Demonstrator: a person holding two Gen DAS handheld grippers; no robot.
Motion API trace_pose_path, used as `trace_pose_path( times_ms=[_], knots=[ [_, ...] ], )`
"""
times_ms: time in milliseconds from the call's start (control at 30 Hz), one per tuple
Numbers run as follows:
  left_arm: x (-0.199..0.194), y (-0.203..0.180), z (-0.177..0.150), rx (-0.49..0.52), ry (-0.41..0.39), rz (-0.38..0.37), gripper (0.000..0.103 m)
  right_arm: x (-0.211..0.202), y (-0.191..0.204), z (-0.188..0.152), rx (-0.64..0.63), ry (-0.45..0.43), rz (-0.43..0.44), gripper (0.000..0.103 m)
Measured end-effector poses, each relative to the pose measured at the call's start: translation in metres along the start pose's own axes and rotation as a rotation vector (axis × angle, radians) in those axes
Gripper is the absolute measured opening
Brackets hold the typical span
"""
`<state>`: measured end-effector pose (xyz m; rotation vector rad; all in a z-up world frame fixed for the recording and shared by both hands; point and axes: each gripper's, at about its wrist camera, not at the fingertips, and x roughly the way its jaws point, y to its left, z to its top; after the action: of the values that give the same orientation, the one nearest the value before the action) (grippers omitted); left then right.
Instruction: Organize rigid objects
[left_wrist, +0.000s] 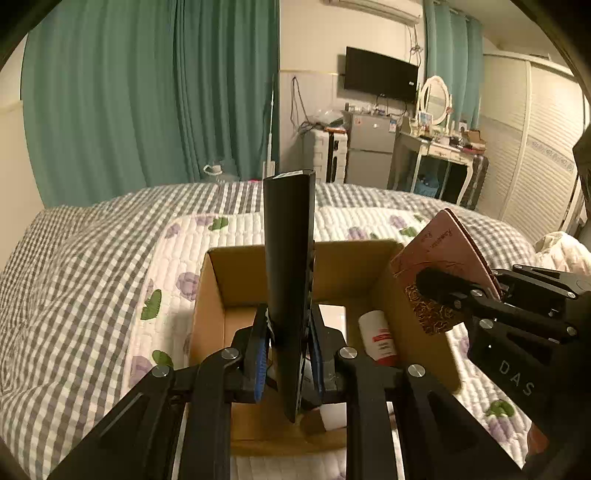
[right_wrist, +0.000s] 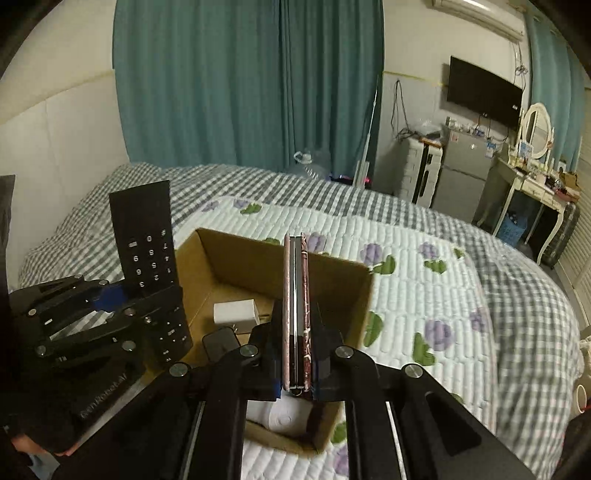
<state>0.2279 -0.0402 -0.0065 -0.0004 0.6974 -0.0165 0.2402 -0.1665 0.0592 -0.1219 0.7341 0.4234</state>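
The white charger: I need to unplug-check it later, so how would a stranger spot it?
Find the open cardboard box on the quilted bed. On its floor lies the white charger, a small block with metal prongs. The adapter beside it is black, and the white bottle is round.

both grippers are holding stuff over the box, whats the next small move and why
Probably lower the left gripper so the long black remote control, clamped upright between its fingers, goes down into the open brown cardboard box right beneath it, then release. The right gripper holds the flat reddish patterned case over the same box, so going one at a time seems safer.
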Motion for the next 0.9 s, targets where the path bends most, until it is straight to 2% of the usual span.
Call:
trace_pose_path(
  times_ms=[133,233,300,333,367,467,533,600,633,700,733,800,900],
  knots=[
    [0.011,0.003,-0.002,-0.004,-0.004,0.007,0.020,0.022,-0.005,-0.002,0.019,0.011,-0.005,0.010],
    [0.009,0.005,0.000,0.003,-0.032,0.024,0.025,0.024,-0.014,-0.002,0.047,0.001,-0.001,0.012],
    [0.006,0.008,0.002,0.002,-0.034,0.035,0.038,0.019,-0.018,-0.002,0.053,-0.010,-0.004,0.024],
    [0.002,0.009,0.003,-0.003,-0.042,0.041,0.045,0.014,-0.019,-0.002,0.054,-0.021,-0.012,0.025],
    [-0.006,0.011,0.004,-0.011,-0.058,0.047,0.057,0.007,-0.019,-0.002,0.055,-0.033,-0.018,0.026],
    [-0.030,0.013,0.006,-0.023,-0.103,0.048,0.060,-0.018,-0.020,0.000,0.061,-0.064,-0.037,0.028],
    [-0.056,0.011,0.011,-0.022,-0.143,0.045,0.063,-0.043,-0.018,0.002,0.062,-0.092,-0.061,0.037],
    [-0.080,0.009,0.014,-0.016,-0.192,0.058,0.082,-0.071,-0.014,0.003,0.057,-0.128,-0.087,0.045],
    [-0.095,0.008,0.015,-0.013,-0.226,0.069,0.086,-0.086,-0.011,0.004,0.052,-0.147,-0.101,0.047],
    [-0.126,0.007,0.013,-0.012,-0.301,0.084,0.097,-0.111,-0.008,0.002,0.048,-0.174,-0.124,0.060],
    [-0.139,0.007,0.012,-0.011,-0.327,0.081,0.099,-0.126,-0.006,0.000,0.053,-0.195,-0.141,0.065],
    [-0.162,0.007,0.007,-0.010,-0.364,0.072,0.103,-0.149,-0.002,-0.006,0.062,-0.232,-0.157,0.086],
    [-0.182,0.008,-0.004,-0.009,-0.385,0.075,0.103,-0.178,0.006,-0.019,0.067,-0.294,-0.185,0.103]
  ],
)
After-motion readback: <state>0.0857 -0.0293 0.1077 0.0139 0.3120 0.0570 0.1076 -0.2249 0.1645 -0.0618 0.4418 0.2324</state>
